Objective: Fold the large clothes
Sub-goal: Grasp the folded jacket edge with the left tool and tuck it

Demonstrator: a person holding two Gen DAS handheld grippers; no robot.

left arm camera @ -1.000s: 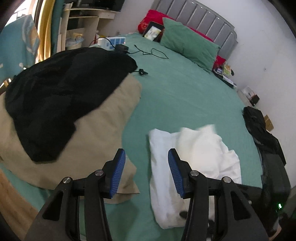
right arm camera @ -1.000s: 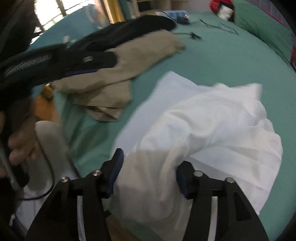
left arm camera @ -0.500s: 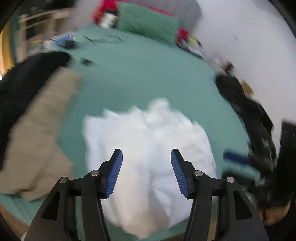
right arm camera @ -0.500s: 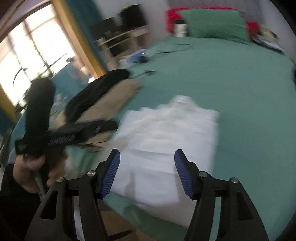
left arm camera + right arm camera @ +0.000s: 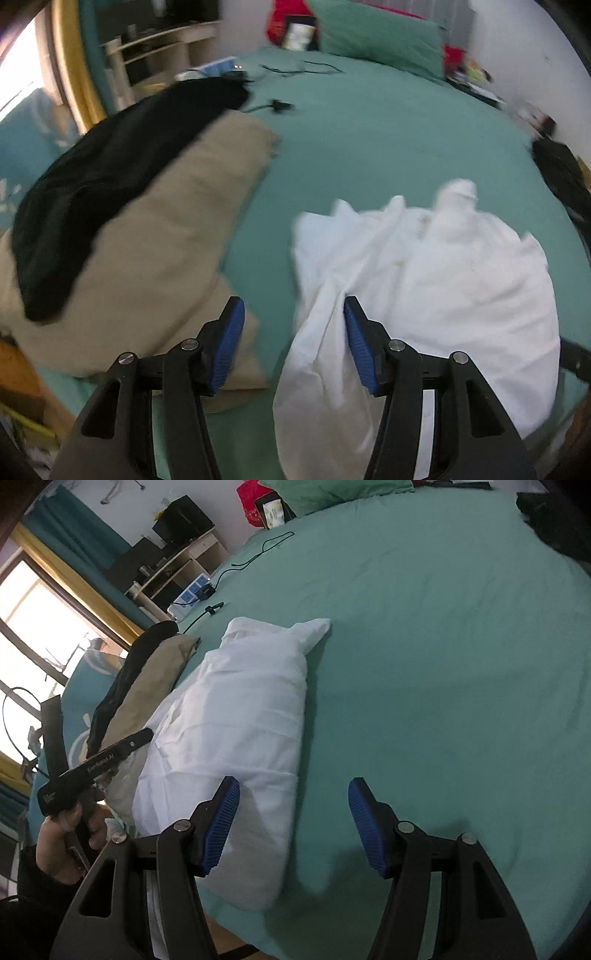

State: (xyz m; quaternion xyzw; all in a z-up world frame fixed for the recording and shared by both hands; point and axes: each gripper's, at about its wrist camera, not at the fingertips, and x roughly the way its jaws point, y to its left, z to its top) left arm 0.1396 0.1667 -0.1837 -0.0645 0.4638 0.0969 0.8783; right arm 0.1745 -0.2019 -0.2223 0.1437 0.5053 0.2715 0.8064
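Tilting both tongs downward over the green bed [image 5: 424,635], you kept each pair parted and empty. Your left tongs [image 5: 293,339] hung at the near left edge of the rumpled white garment [image 5: 424,288], one blue pad [image 5: 356,339] against a fold. Your right tongs [image 5: 291,823] hovered at its near end, above bare sheet. Your left hand [image 5: 70,834] gripped its handle low down.
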